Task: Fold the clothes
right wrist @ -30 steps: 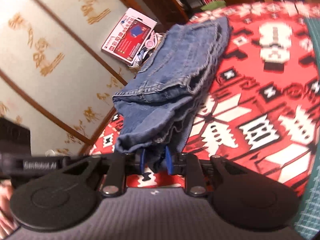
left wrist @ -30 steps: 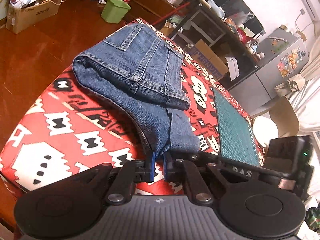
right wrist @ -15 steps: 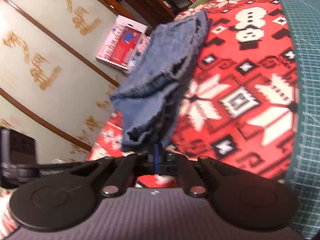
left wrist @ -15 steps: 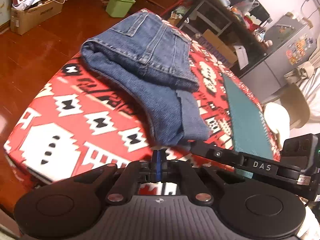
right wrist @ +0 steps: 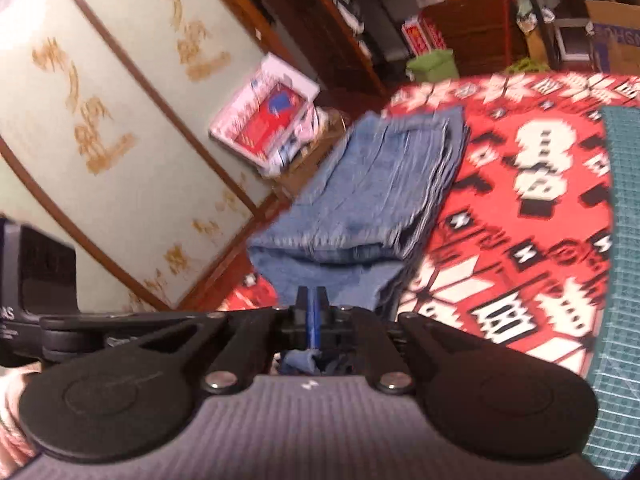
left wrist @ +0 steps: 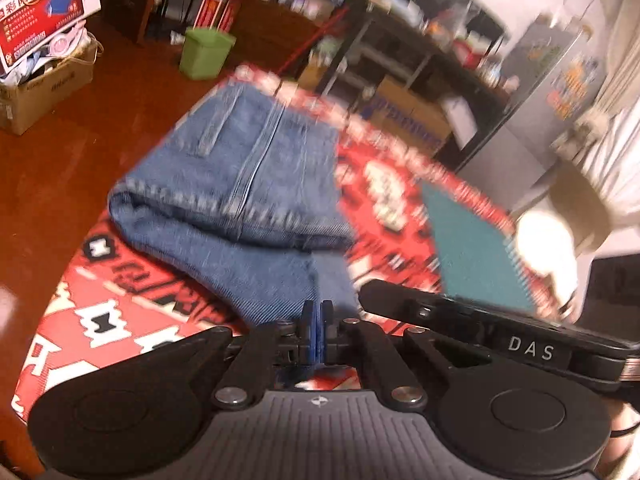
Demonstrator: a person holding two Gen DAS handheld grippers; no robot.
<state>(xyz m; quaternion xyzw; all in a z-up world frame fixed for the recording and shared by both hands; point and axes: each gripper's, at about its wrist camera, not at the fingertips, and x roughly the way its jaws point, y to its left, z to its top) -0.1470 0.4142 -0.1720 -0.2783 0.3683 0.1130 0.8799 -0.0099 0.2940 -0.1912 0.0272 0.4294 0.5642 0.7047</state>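
One red patterned cloth [left wrist: 100, 320] covers the bottom of the frame, with one pair of folded jeans [left wrist: 240, 184] lying mid-frame on it. One green cutting mat [left wrist: 468, 248] sits center right, one green bin [left wrist: 204, 54] upper left. Two grippers: left gripper [left wrist: 317, 316] has its fingers pressed together on a bit of denim, right gripper [right wrist: 313, 312] is pinched on the jeans' near edge. Everything's pretty blurry.

A red patterned cloth [left wrist: 116, 320] covers the surface in front of the gripper. The folded jeans [left wrist: 240, 184] lie on it just ahead, and a green cutting mat [left wrist: 468, 248] lies to the right.
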